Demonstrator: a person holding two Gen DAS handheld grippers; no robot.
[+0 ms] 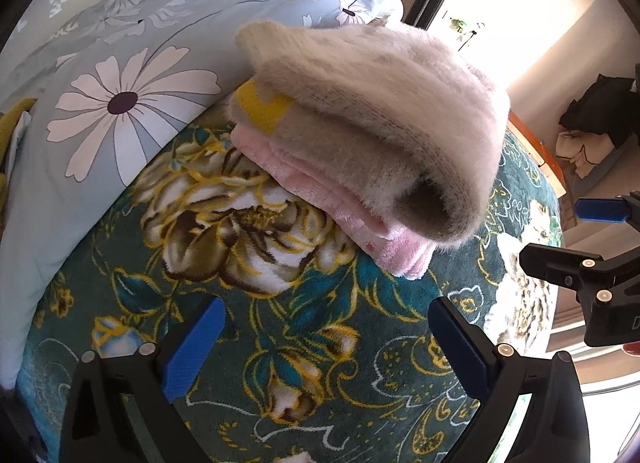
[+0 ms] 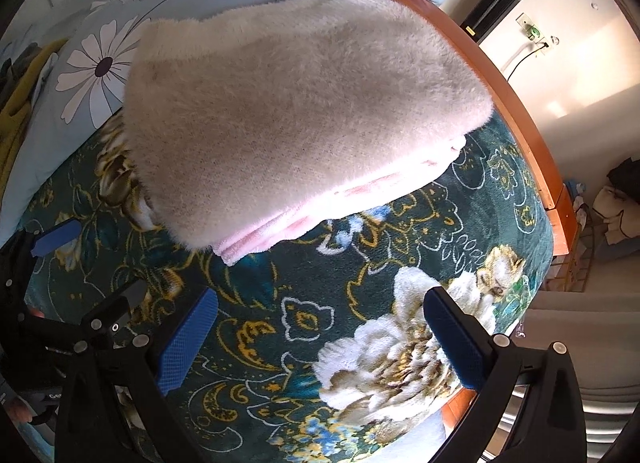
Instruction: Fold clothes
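A folded fluffy beige garment (image 2: 296, 103) lies on top of a folded pink garment (image 2: 280, 231) on the bed; both show in the left wrist view, beige (image 1: 380, 111) over pink (image 1: 320, 191), with a yellow patch (image 1: 264, 107) between them. My left gripper (image 1: 326, 343) is open and empty, a short way in front of the stack above the blanket. My right gripper (image 2: 320, 339) is open and empty, also in front of the stack. The right gripper shows at the right edge of the left wrist view (image 1: 592, 239).
The stack rests on a dark green floral blanket (image 2: 360, 323). A light blue daisy-print duvet (image 1: 100, 103) is bunched behind and to the left. The bed's wooden frame (image 2: 520, 111) runs along the right. A black speaker (image 2: 496, 3) and a pile of things (image 1: 600, 119) stand by the wall.
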